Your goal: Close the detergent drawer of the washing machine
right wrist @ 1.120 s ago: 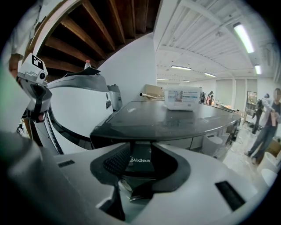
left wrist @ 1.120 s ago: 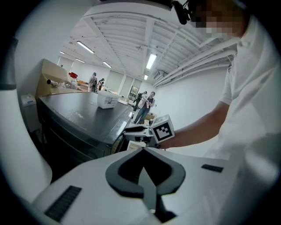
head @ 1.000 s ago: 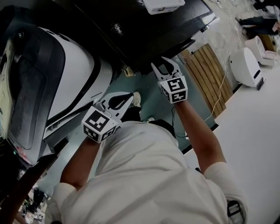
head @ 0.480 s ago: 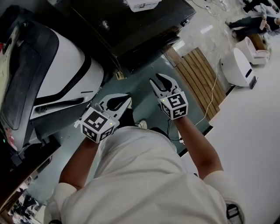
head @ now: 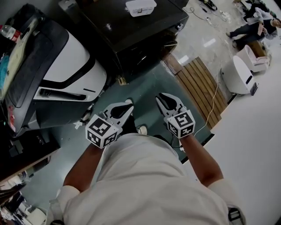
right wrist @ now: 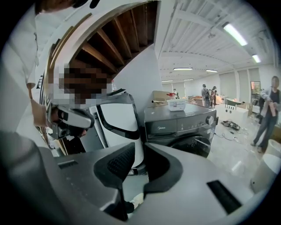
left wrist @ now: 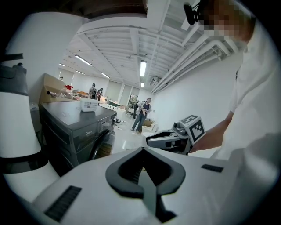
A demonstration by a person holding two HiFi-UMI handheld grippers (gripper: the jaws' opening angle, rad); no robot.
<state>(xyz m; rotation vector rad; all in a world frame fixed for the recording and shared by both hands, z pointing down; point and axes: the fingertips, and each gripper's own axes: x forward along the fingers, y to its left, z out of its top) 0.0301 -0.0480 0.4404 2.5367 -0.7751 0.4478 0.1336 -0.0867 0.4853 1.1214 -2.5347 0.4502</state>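
Note:
The dark grey washing machine (head: 131,35) stands ahead of me. In the right gripper view its control panel (right wrist: 180,125) faces me, and the drawer front at the panel's left looks flush. Both grippers hang in the air well back from it, above the green floor. My left gripper (head: 129,107) is shut with its tips (left wrist: 142,150) meeting and nothing in them. My right gripper (head: 160,96) is closing; a narrow gap (right wrist: 139,147) remains between its pads, with nothing between them.
A white box (head: 140,7) sits on top of the washing machine. A white appliance with a black band (head: 66,61) stands to its left. A wooden slat platform (head: 202,88), a white cable (head: 215,101) and a white rounded device (head: 239,74) lie to the right. People (left wrist: 141,112) stand far off.
Both grippers have drawn back from the machines toward my body. The right gripper's jaws have gone from wide apart to nearly together. The left gripper stays shut.

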